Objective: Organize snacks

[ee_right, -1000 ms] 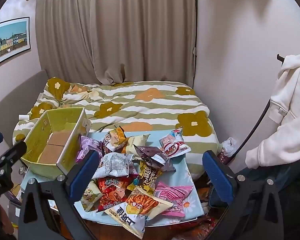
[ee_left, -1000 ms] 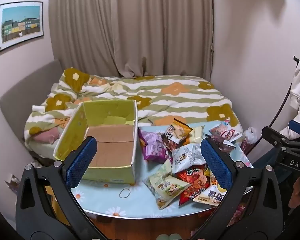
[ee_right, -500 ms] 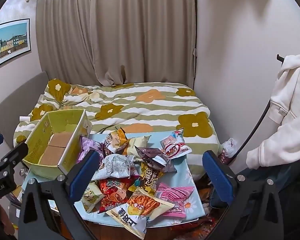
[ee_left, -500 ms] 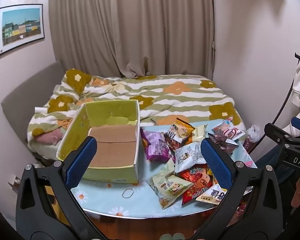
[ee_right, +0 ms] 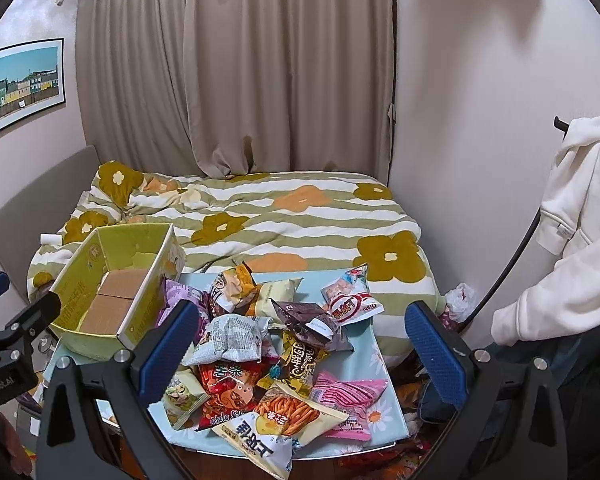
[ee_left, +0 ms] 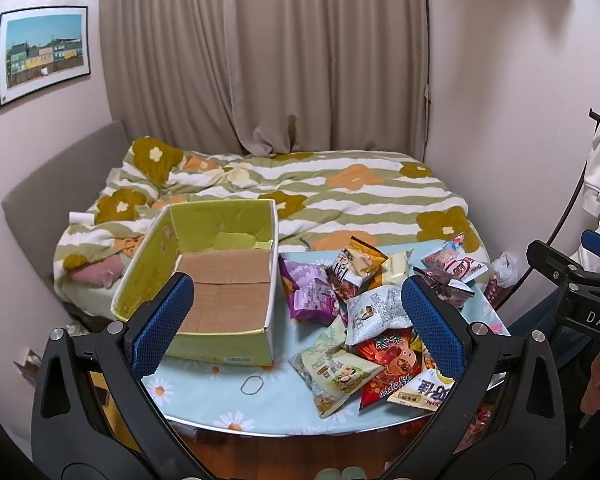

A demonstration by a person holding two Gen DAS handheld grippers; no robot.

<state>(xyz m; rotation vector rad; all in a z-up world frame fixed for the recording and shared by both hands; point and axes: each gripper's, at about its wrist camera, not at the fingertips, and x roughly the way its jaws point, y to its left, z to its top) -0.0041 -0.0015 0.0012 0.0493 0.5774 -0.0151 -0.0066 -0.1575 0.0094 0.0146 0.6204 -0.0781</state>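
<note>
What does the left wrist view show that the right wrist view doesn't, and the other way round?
Only the left wrist view shows the rubber band on the table, in front of the box. Only the right wrist view shows the pink packet and the whole hoodie. Both show the empty box, the snack pile, the bed, and both hand-held grippers open and holding nothing.

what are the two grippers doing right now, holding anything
Left gripper: open, holding nothing, above the table.
Right gripper: open, holding nothing, above the snack pile.
</note>
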